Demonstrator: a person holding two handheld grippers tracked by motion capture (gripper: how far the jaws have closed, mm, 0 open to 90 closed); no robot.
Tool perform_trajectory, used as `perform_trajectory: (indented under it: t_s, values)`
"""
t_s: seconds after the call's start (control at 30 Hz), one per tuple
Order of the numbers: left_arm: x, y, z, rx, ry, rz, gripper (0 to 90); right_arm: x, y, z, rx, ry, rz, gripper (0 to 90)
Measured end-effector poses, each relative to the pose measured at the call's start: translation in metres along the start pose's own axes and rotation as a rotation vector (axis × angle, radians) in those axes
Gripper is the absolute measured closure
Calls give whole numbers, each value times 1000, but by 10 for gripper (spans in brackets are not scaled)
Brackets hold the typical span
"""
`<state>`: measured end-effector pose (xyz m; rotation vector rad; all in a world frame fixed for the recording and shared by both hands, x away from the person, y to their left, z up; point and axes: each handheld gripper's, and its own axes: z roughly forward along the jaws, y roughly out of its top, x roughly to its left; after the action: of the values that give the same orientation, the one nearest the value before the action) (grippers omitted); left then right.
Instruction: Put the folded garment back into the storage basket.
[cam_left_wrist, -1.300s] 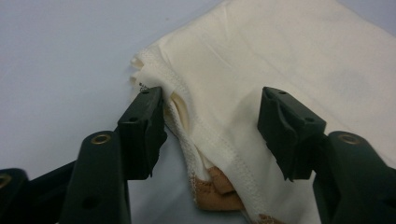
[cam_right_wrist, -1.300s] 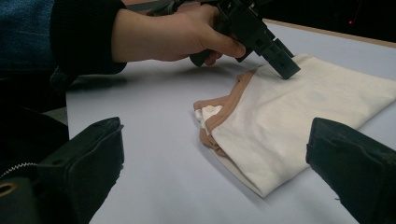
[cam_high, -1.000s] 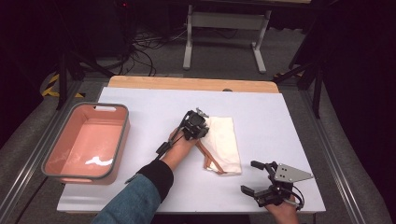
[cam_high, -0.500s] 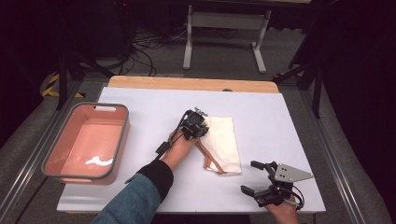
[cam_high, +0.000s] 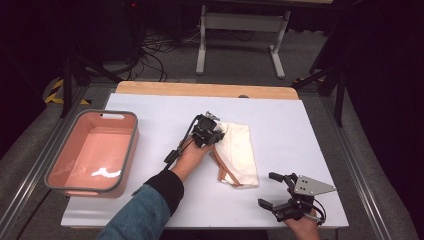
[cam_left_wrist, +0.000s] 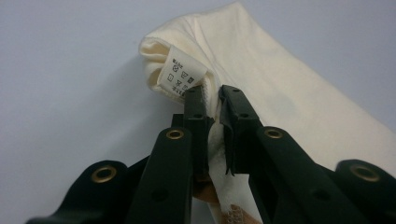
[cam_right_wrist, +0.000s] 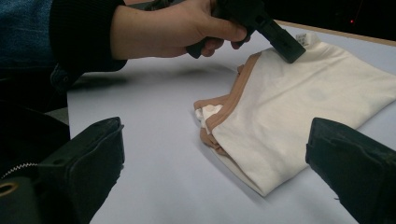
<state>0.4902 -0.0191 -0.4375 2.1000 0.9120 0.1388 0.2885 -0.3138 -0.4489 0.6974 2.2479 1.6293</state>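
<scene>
Left gripper view — care label (cam_left_wrist: 181, 73), symbols only.

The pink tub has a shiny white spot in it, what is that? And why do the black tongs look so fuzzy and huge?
High view: the spot in the pink tub is lamp glare; the room behind is dark. Left gripper view: the left tongs, shut on the cream garment, sit close to the lens, so they look big and soft. Right gripper view: the right tongs blur the same way.

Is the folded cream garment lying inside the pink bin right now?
No, the folded cream garment lies on the white table, well apart from the pink bin, which stands at the table's left edge.
</scene>
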Motion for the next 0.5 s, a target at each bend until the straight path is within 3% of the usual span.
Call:
perform_trajectory:
  t_s: [0.5]
  values:
    - [-15, 11, -33, -120, -100, 17, 820, 1, 0, 0, 3, -3, -7, 49]
